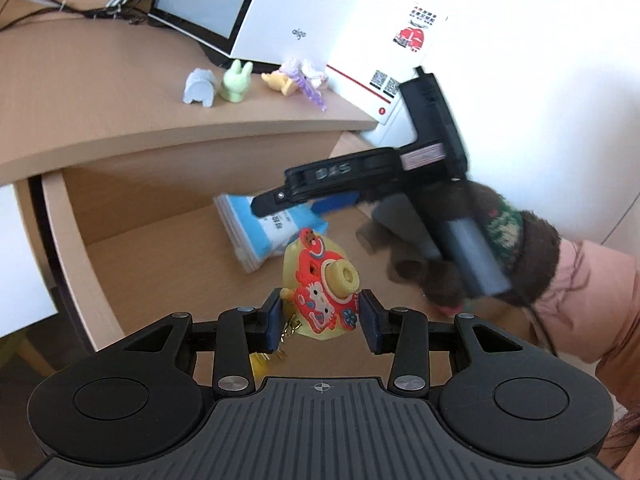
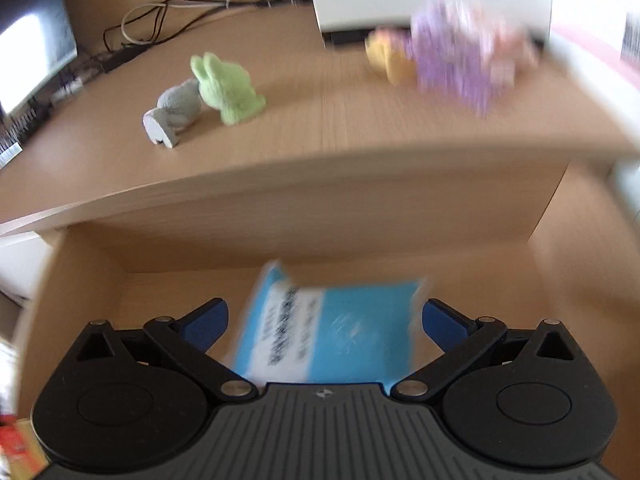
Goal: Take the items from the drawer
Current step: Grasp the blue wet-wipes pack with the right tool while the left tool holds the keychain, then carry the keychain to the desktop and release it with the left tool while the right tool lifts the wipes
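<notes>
The wooden drawer (image 1: 72, 248) stands pulled out under the desk top. My left gripper (image 1: 322, 316) is shut on a yellow and red toy camera (image 1: 320, 280), its pads pressed on both sides and a small chain hanging below it. A blue and white tissue pack (image 1: 256, 236) lies on the drawer floor. My right gripper (image 1: 280, 200), held by a gloved hand (image 1: 500, 240), hovers over that pack. In the right wrist view the right gripper (image 2: 326, 312) is open, its blue fingers either side of the blurred tissue pack (image 2: 340, 328) inside the drawer (image 2: 80, 280).
On the desk top (image 1: 100, 92) above the drawer stand a grey elephant figure (image 1: 199, 88), a green rabbit (image 1: 236, 82) and a yellow and purple toy (image 1: 296, 80). Behind them are a white box (image 1: 300, 8), a screen (image 1: 200, 4) and cables (image 2: 160, 20).
</notes>
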Available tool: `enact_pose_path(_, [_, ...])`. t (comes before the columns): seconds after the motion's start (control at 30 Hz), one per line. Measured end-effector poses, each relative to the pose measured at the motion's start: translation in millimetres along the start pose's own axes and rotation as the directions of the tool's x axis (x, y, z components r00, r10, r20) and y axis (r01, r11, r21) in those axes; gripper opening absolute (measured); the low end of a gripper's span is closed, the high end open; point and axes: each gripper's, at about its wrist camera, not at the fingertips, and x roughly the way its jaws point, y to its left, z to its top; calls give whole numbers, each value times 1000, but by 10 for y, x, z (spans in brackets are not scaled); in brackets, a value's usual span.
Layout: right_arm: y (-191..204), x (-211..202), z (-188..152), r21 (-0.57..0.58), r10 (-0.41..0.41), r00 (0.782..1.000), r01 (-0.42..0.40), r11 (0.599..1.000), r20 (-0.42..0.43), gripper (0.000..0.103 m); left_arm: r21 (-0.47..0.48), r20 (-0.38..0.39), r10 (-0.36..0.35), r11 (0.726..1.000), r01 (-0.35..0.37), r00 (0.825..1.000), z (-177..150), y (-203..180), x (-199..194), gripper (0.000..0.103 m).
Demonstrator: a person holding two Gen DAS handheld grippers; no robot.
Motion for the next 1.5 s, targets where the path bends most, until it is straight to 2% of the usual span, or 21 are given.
enact_pose_path(0.07, [-37, -12, -61, 97, 129, 990, -123, 988, -52, 103, -10, -16, -28, 1000, 27, 999, -22, 18, 89, 43])
enact_pose_path(0.13, [-25, -84, -96, 152, 292, 955, -281, 948, -58, 103, -16, -36, -50, 999, 50, 998, -46, 23, 180, 43])
enact_pose_path(0.17, [-8, -139, -99, 163, 335, 942, -325, 932, -36, 103, -18, -50, -54, 998, 53, 997, -57, 21, 218, 43])
enact_pose_path(0.2, [30, -199, -90, 148, 330, 944, -325, 934, -5, 103, -22, -65, -55, 998, 54, 996, -53, 20, 243, 43])
enact_pose_path(0.3, [281, -257, -71, -43, 138, 988, -136, 990, 74, 103, -26, -74, -41, 999, 39, 996, -53, 20, 270, 43])
enact_pose_path(0.37, [454, -136, -104, -161, 53, 996, -42, 986, 68, 103, -18, -85, -29, 999, 27, 996, -66, -2, 300, 43])
enact_pose_path(0.4, [527, -49, -129, -199, 38, 998, -27, 980, 51, 103, -15, -90, -24, 1000, 22, 996, -67, -12, 313, 43])
enact_pose_path(0.47, [617, 118, -142, -229, 52, 999, -51, 972, -1, 103, -15, -94, -12, 1000, 11, 995, -74, -20, 325, 43])
enact_pose_path(0.57, [661, 316, -148, -202, 65, 995, -79, 976, -74, 103, -21, -103, 4, 1000, -6, 995, -97, -21, 338, 43])
enact_pose_path(0.6, [658, 356, -166, -190, 60, 994, -77, 979, -97, 96, -22, -106, 5, 1000, -8, 994, -101, -23, 348, 43])
enact_pose_path(0.63, [657, 379, -190, -191, 36, 993, -57, 980, -114, 84, -23, -110, 7, 1000, -9, 994, -106, -28, 357, 43])
enact_pose_path(0.7, [692, 282, -250, -231, -11, 994, -14, 973, -108, 67, -21, -113, 15, 1000, -18, 993, -109, -41, 371, 43])
enact_pose_path(0.73, [679, 219, -262, -221, -21, 994, -4, 975, -111, 61, -19, -116, 22, 1000, -24, 993, -111, -49, 378, 43])
enact_pose_path(0.8, [614, 46, -306, -175, -26, 993, 5, 985, -117, 55, -14, -121, 34, 999, -36, 992, -117, -69, 393, 43])
enact_pose_path(1.03, [415, -930, -693, -112, 11, 1000, -11, 994, 4, 55, 30, -146, 76, 997, -72, 986, -93, -232, 446, 43])
enact_pose_path(1.1, [355, -1183, -853, -95, -1, 999, 6, 995, 52, 55, 23, -109, 60, 998, -58, 992, 51, -257, 377, 43])
enact_pose_path(1.17, [225, -1343, -979, -69, 10, 996, -4, 998, 88, 55, 30, -27, 78, 997, -77, 997, 256, -297, 263, 43])
enact_pose_path(1.27, [-6, -1371, -1023, -34, 11, 991, -6, 999, 134, 55, 34, 134, 163, 985, -169, 977, 747, -283, 155, 43])
enact_pose_path(1.33, [-116, -1357, -1006, -22, -19, 987, 23, 999, 162, 55, 35, 249, 219, 971, -235, 943, 1055, -248, 106, 43])
enact_pose_path(1.43, [-243, -1421, -1106, 29, 12, 984, -17, 999, 177, 55, -40, 321, 308, 949, -313, 896, 1480, -28, 217, 43])
enact_pose_path(1.5, [-256, -1429, -1128, 29, 33, 978, -40, 999, 205, 55, -125, 324, 354, 935, -331, 877, 1672, 196, 336, 43])
